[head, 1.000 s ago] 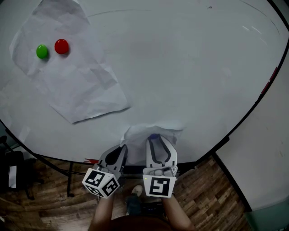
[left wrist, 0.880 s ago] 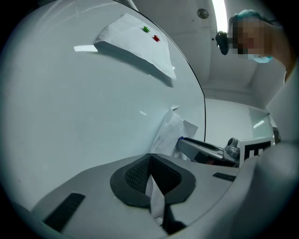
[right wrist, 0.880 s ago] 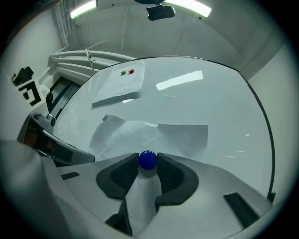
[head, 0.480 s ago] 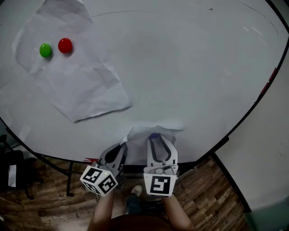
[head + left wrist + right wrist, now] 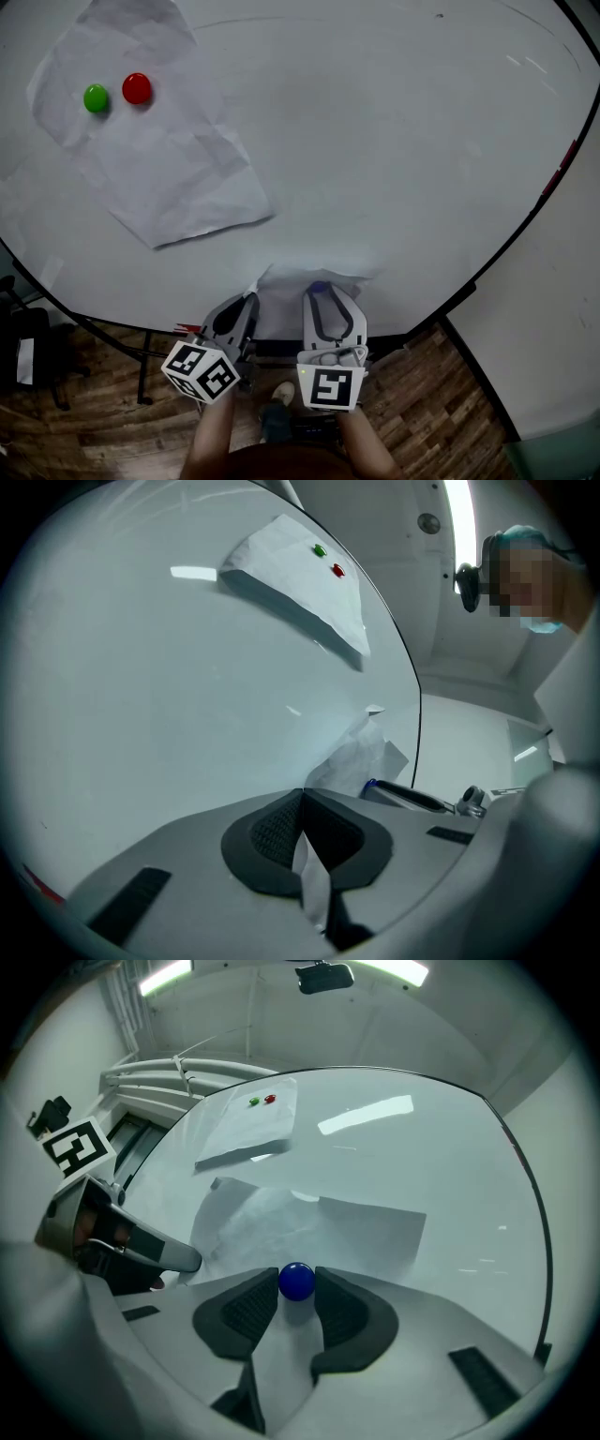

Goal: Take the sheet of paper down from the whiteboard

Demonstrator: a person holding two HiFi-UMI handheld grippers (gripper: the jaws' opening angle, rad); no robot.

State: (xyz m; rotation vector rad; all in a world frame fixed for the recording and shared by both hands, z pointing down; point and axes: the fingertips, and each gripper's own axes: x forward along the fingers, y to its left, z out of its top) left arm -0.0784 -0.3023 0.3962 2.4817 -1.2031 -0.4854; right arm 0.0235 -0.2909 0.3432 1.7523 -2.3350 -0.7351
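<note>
A creased white sheet of paper point(image 5: 317, 273) lies against the whiteboard point(image 5: 394, 141) near its lower edge. A blue magnet point(image 5: 320, 284) sits on the sheet, and the pads of my right gripper point(image 5: 321, 289) press on it from both sides point(image 5: 296, 1281). My left gripper point(image 5: 246, 304) is shut on the sheet's left edge; in the left gripper view a strip of paper point(image 5: 309, 878) shows between the closed pads. The sheet point(image 5: 319, 1218) bulges off the board beyond the jaws. A second crumpled sheet point(image 5: 155, 141) hangs upper left under a green magnet point(image 5: 96, 97) and a red magnet point(image 5: 137, 88).
The board's black rim point(image 5: 525, 225) curves down the right side. Below the board are its stand legs point(image 5: 145, 375) and a wooden floor point(image 5: 441, 394). A red marker point(image 5: 562, 167) sits on the rim at the right. My right gripper's finger point(image 5: 412, 799) shows in the left gripper view.
The left gripper has rolled a little, so its marker cube shows turned. Both grippers stay in place on the lower sheet, whose top edge has sagged slightly.
</note>
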